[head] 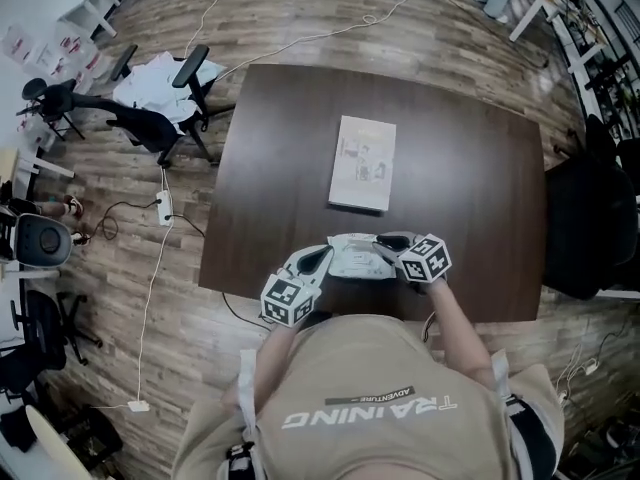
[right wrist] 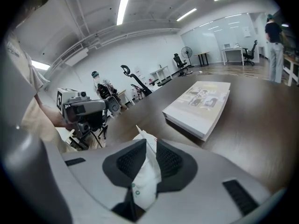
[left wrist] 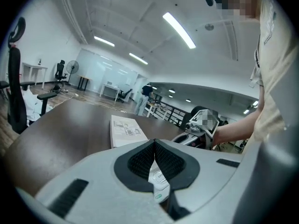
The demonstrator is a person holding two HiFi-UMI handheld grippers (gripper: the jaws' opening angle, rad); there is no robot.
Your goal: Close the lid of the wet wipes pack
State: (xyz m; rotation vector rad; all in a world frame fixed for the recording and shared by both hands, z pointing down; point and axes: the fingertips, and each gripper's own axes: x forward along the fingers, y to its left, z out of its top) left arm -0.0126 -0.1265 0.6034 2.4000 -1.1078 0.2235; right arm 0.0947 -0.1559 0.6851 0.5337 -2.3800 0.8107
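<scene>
Item: wet wipes pack [head: 352, 256], white and soft, gripped at both ends near the edge of the table [head: 470, 168] closest to the person
Left gripper [head: 318, 260]: jaws closed on the pack's left end; in the left gripper view [left wrist: 154, 143] the pad tips meet, and white film [left wrist: 159, 181] sits pinched lower down, behind them
Right gripper [head: 388, 242]: jaws drawn in onto the opposite end; in the right gripper view [right wrist: 148, 146] the crumpled white end [right wrist: 145, 176] fills the gap, and a point of the seal sticks out past the tips
Long axis: runs from one pair of jaws straight to the other, across the person's front
Deciding relation: the lid face lies between the two grips, inward of both pairs of jaws; judged equally near to each, with neither free to press it while both hold
Ahead of the jaws: book [head: 362, 163], flat on the table, well apart from the pack
Hidden: the lid itself; too small in the head view to tell whether it is raised or flat, and each gripper view shows only a sliver of film
Unclear: whether the pack rests on the table or hangs just above it
</scene>
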